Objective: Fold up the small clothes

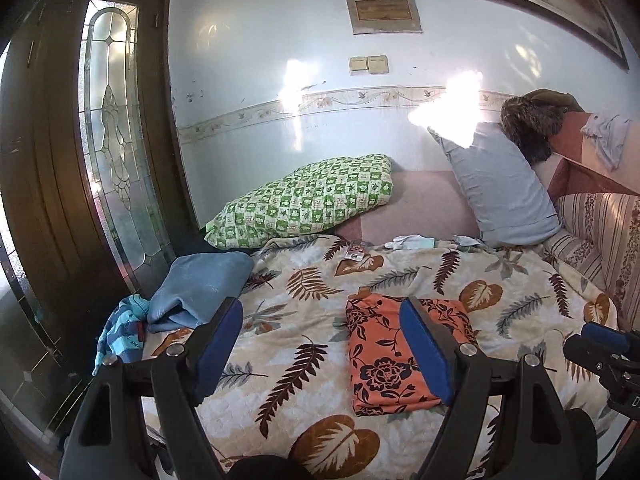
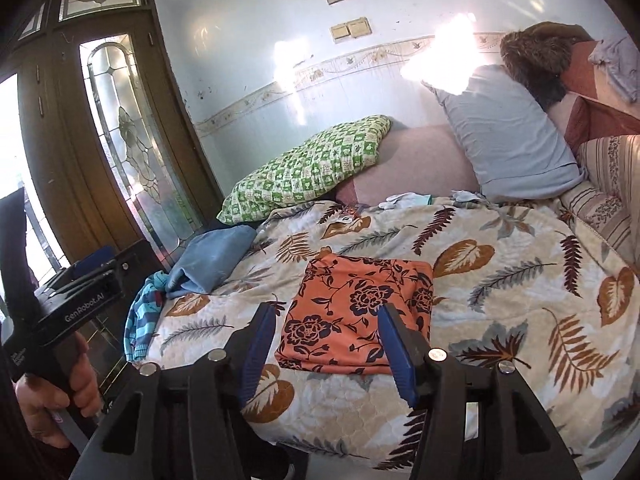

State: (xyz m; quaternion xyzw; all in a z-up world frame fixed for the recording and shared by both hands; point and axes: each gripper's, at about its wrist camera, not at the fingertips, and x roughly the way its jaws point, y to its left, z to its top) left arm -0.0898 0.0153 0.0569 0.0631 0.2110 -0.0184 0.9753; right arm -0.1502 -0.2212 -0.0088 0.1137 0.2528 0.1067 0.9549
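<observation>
I am holding my left gripper [image 1: 320, 344] above the near edge of the bed, its blue pads spread wide with nothing between them, and my right gripper [image 2: 326, 344] is hovering beside it with its jaws also parted and gripping nothing. My left hand [image 2: 56, 404] is wrapping around the handle of the left tool, showing at the lower left of the right wrist view. Just beyond both sets of fingers, the orange floral garment [image 1: 400, 352] is lying folded into a neat flat rectangle on the leaf-patterned bedspread [image 1: 304, 276], near the middle of the bed and apart from both grippers. Toward the bed's left edge, a crumpled light blue cloth [image 1: 200, 292] is resting, with a striped turquoise garment [image 1: 120, 332] hanging over that edge just beside it. Farther back, a few small pale items [image 1: 412, 242] are lying along the far edge of the bedspread. Behind them, a green checked pillow [image 1: 308, 200] is lying at the far left corner, and a grey-blue pillow [image 1: 496, 192] is leaning at the far right corner against the striped headboard [image 1: 600, 232].
</observation>
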